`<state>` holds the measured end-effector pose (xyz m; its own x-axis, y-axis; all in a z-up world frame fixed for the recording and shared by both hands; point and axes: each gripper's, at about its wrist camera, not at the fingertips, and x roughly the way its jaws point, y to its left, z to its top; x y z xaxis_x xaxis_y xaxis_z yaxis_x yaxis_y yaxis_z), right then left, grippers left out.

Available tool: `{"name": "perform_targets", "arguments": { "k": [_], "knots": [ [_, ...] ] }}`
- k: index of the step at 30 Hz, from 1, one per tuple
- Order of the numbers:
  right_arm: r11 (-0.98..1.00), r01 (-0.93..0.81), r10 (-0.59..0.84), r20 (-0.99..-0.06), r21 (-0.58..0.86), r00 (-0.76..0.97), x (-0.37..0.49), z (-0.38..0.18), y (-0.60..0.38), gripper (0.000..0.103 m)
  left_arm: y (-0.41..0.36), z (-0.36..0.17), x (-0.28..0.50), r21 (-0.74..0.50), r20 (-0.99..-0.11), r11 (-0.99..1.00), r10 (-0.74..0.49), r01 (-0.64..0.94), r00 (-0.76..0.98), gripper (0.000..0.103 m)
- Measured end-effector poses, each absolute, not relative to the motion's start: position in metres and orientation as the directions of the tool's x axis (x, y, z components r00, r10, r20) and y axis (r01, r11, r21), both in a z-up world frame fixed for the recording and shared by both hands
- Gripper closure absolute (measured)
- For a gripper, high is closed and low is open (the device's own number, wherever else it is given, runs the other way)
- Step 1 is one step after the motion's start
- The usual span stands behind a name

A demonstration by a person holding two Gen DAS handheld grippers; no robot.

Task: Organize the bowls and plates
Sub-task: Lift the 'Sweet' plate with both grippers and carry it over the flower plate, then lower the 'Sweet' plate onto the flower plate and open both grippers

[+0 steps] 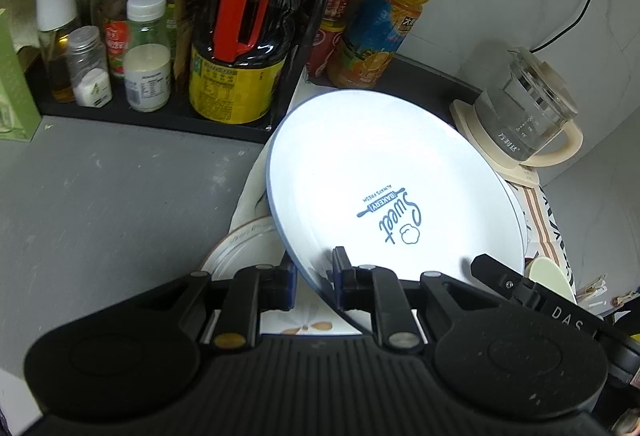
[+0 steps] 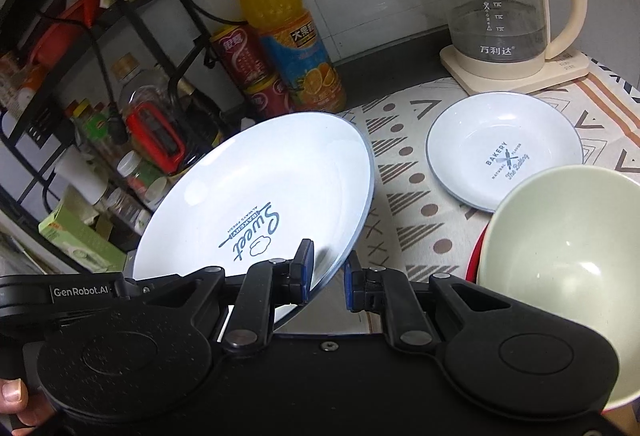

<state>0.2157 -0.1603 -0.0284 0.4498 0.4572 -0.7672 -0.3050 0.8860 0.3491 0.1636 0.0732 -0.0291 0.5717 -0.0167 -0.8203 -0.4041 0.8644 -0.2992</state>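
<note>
Large plate (image 1: 380, 187), tilted, is held at its near rim by both left tongs (image 1: 314, 278) and right tongs (image 2: 328, 272), each clamped on it. Step judged: transfer to a stack. A level lowering is called for next.

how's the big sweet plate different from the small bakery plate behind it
The Sweet plate is larger and tilted up off the surface, its rim between the right gripper fingers; the small Bakery plate lies flat on the patterned cloth, untouched. Their blue prints differ. Both are white with a blue-grey rim.
</note>
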Motion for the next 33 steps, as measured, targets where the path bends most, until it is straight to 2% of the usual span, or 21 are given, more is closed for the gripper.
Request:
{"name": "perform_targets", "arguments": {
  "k": [16,33],
  "knots": [
    [0.873,-0.343,0.471,-0.786,0.348,0.4,0.193,-0.033,-0.161,0.088,0.066,-0.031,0.13,-0.28,-0.834,0.851,0.014,-0.444,0.552,0.087],
    [0.883,-0.337,0.436,-0.836,0.327,0.332,0.177,-0.058,-0.16,0.088,0.067,-0.059,0.111,-0.273,-0.872,0.836,-0.006,-0.476,0.49,0.087]
  ]
}}
